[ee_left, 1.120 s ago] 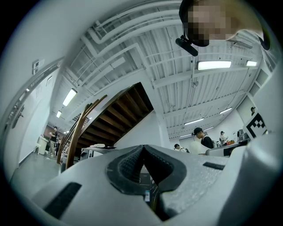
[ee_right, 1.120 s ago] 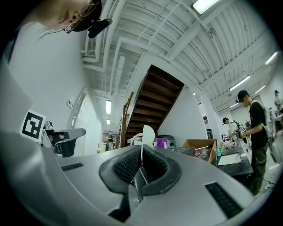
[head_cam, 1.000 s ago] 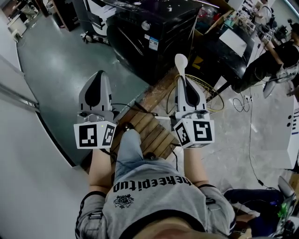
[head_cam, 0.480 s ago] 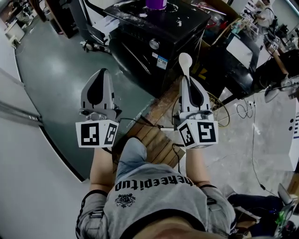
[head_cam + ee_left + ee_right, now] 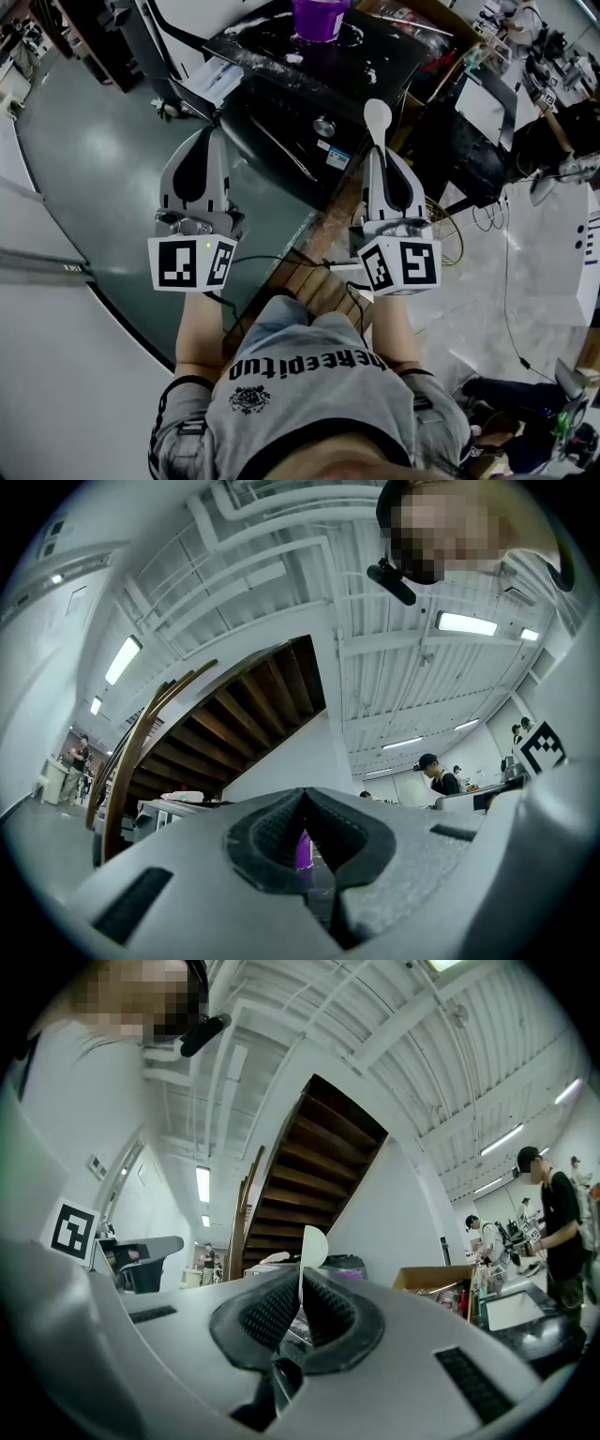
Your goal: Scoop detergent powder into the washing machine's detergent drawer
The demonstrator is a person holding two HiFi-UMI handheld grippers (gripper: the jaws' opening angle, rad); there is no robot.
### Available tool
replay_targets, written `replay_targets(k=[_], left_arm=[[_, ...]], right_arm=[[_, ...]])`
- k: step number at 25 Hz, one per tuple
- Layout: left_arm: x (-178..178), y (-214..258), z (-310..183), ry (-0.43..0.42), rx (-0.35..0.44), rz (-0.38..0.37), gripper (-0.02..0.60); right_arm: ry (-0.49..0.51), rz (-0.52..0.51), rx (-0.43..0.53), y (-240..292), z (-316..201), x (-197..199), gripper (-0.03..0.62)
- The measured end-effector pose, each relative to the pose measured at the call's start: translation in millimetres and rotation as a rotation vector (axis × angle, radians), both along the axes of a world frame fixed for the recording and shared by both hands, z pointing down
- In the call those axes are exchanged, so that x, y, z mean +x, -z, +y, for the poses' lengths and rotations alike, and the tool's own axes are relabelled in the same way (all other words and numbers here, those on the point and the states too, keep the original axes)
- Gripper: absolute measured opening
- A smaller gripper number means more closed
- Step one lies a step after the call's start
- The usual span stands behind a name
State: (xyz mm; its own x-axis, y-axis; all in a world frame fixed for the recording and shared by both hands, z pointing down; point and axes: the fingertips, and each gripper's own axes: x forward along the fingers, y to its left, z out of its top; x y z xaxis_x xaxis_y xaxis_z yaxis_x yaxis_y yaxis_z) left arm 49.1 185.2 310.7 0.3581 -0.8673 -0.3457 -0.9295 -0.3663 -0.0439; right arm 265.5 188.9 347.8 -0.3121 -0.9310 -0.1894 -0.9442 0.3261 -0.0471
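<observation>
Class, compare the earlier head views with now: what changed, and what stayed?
The person has stepped toward the black washing machine; the purple tub on its top has come into view. Unchanged: right gripper shut on the white plastic spoon, left gripper shut, empty.

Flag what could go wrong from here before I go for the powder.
1. The right gripper is shut on the thin spoon by its handle only, with the bowl far out front; once loaded, it may pivot or slip.
2. White powder already lies spilled on the washing machine top near the purple container; more could scatter.
3. Cables lie loose on the floor beside the wooden boards; a trip risk.
</observation>
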Motion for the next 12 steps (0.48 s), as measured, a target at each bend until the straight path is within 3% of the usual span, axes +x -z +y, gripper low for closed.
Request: replay_targets(k=[12], left_arm=[[-5.8,-10.9,-32.8,-0.057,-0.041,0.004,0.005]], right_arm=[[-0.048,0.001,-0.042,-5.9,-28.3,-7.7,0.008]])
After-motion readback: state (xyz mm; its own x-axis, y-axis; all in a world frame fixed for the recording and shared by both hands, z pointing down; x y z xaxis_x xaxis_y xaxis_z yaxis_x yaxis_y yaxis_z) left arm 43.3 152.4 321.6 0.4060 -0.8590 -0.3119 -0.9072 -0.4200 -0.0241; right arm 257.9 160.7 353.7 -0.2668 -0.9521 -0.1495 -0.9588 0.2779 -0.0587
